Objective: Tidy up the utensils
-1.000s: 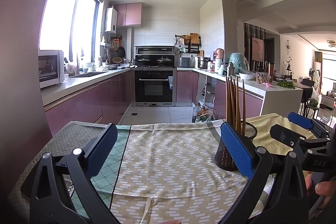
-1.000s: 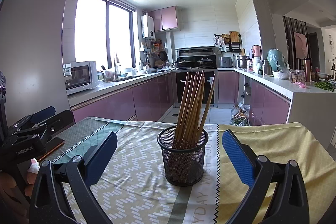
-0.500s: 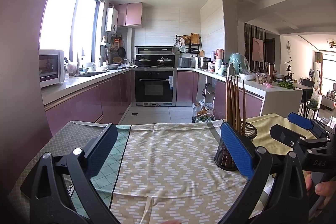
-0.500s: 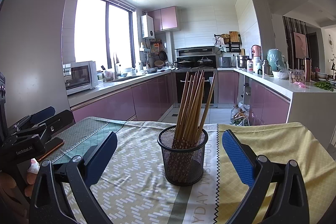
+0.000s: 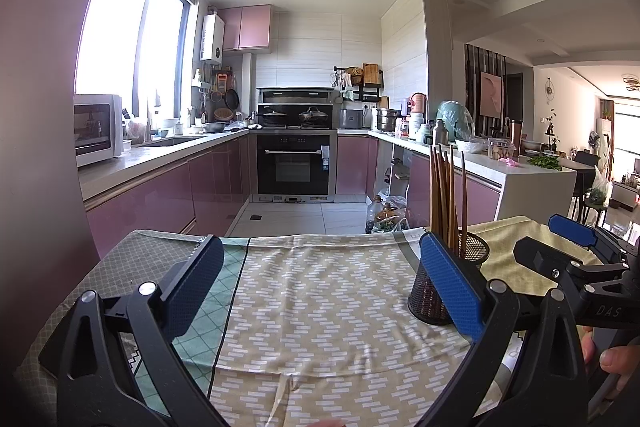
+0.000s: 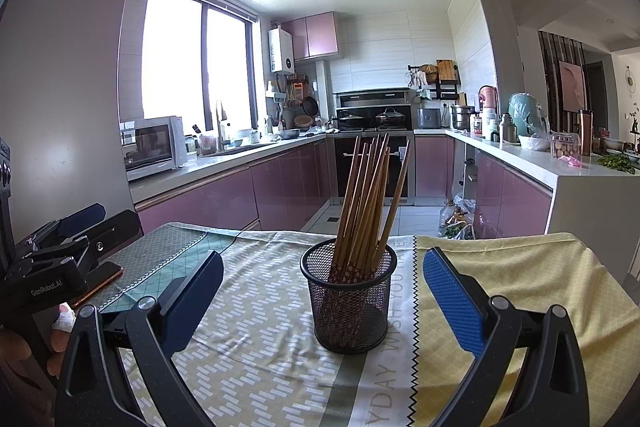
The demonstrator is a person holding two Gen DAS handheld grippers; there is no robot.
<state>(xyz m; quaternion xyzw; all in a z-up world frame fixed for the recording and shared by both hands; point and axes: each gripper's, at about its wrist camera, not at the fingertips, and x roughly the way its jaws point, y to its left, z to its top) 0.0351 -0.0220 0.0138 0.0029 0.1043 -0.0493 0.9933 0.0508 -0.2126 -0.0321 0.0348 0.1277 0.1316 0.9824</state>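
Observation:
A black mesh cup (image 6: 352,301) stands on the patterned tablecloth (image 6: 256,339) and holds several wooden chopsticks (image 6: 366,203) upright. My right gripper (image 6: 322,295) is open just in front of the cup, with nothing between its blue fingers (image 6: 452,301). In the left wrist view the same mesh cup (image 5: 430,291) shows at the right, partly hidden behind one blue finger (image 5: 450,285), its chopsticks (image 5: 446,195) sticking up. My left gripper (image 5: 316,287) is open over bare cloth, left of the cup. The other gripper (image 5: 576,259) shows at the right edge, a hand (image 5: 612,359) on it.
A dark phone-like slab (image 6: 98,283) lies on the cloth at the left, under the left gripper body (image 6: 52,259). Beyond the table's far edge (image 5: 312,237) are pink kitchen cabinets (image 6: 224,199), an oven (image 5: 294,163) and a counter (image 6: 560,167) on the right.

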